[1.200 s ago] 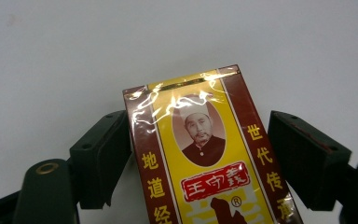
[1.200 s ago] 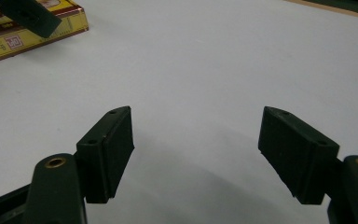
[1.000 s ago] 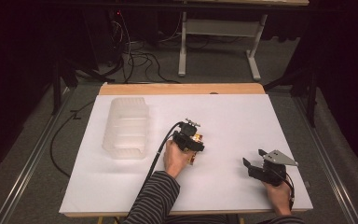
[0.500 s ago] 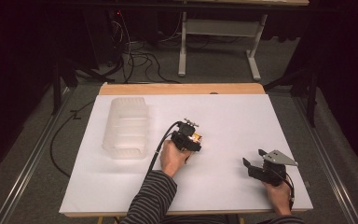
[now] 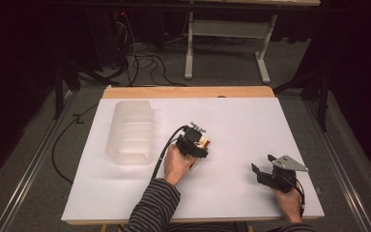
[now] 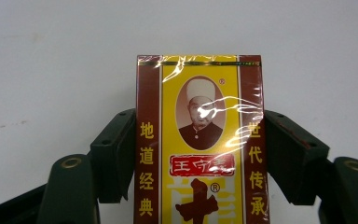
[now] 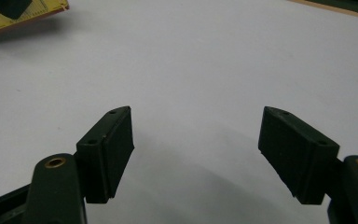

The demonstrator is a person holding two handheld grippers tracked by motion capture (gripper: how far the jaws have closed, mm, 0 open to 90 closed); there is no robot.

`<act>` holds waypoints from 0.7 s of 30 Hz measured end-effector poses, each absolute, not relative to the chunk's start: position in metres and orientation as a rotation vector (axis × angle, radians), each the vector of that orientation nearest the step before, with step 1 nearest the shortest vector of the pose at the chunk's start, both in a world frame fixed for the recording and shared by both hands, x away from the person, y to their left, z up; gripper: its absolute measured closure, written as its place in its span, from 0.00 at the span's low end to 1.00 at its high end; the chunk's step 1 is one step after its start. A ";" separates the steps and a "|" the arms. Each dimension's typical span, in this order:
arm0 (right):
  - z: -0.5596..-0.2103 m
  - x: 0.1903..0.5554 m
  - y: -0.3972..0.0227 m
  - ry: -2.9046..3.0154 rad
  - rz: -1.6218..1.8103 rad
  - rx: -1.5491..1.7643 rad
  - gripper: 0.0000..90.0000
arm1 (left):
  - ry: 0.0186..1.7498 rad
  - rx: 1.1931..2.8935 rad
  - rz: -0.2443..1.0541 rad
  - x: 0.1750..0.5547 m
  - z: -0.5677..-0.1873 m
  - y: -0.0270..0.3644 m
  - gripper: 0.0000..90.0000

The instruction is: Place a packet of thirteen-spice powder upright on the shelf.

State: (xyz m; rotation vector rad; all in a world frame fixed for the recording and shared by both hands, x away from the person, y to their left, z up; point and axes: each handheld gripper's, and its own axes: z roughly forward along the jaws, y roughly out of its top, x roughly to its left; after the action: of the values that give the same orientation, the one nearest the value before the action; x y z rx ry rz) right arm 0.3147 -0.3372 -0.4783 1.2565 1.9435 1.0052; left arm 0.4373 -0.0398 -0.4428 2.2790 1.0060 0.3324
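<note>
The yellow-and-maroon packet (image 6: 199, 140) lay flat on the white table (image 5: 241, 121) near its middle, wrapped in glossy film, a portrait and printed characters on its face; the left gripper (image 6: 199, 154) clenched it, the two black pads pressed against its long edges, the jaws having just been closing onto it; in the high view the left hand (image 5: 176, 164) held that gripper just right of a clear plastic container (image 5: 130, 130); the right gripper (image 7: 207, 154) rested well apart, toward the near right corner, jaws spread wide with bare table between them.
</note>
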 end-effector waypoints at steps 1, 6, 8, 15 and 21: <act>-0.478 0.315 -0.337 1.944 1.006 1.255 0.30 | 1.000 2.274 0.334 0.436 -0.441 -0.039 0.36; -0.478 0.315 -0.337 1.944 1.005 1.253 0.30 | 0.963 2.251 0.356 0.427 -0.429 -0.035 0.36; -0.478 0.314 -0.337 1.942 1.009 1.259 0.30 | 0.948 2.237 0.367 0.423 -0.424 -0.032 0.36; -0.478 0.314 -0.337 1.942 1.008 1.251 0.30 | 0.912 2.172 0.394 0.410 -0.407 -0.020 0.36; -0.478 0.315 -0.337 1.944 1.005 1.248 0.30 | 0.884 2.118 0.416 0.401 -0.397 -0.009 0.36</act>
State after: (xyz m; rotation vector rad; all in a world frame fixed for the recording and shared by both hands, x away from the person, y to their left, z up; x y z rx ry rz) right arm 0.3146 -0.3369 -0.4784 1.2481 1.9438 1.0045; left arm 0.4009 -0.0087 -0.3970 2.1179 0.8842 0.4165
